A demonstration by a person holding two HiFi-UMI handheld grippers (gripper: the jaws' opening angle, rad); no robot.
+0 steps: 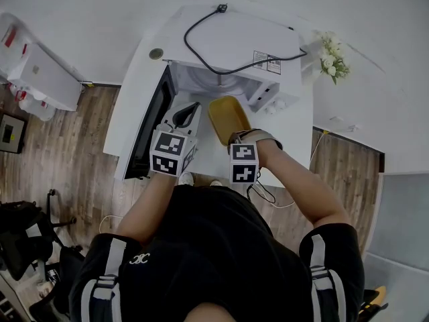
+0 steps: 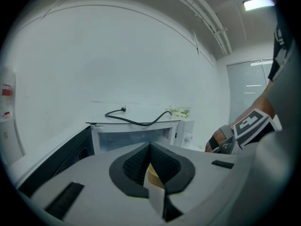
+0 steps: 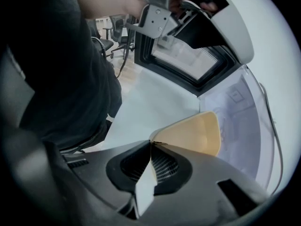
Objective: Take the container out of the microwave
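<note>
The yellow container (image 1: 226, 117) sits on the white table (image 1: 134, 92), just outside the mouth of the white microwave (image 1: 234, 39). The microwave's dark door (image 1: 151, 123) stands swung open to the left. My right gripper (image 1: 236, 137) points steeply down and is shut on the container's near rim. In the right gripper view the rim (image 3: 188, 134) runs straight into the closed jaw tips (image 3: 151, 143). My left gripper (image 1: 190, 107) hovers beside the door, left of the container, shut and holding nothing. In its own view the jaws (image 2: 149, 146) face the microwave (image 2: 136, 134).
A black power cable (image 1: 214, 66) lies across the microwave's top. White flowers (image 1: 332, 59) stand at the table's back right. The open door (image 3: 188, 60) fills the space left of the container. A white cabinet (image 1: 40, 79) and office chairs (image 1: 27, 233) stand on the wooden floor at left.
</note>
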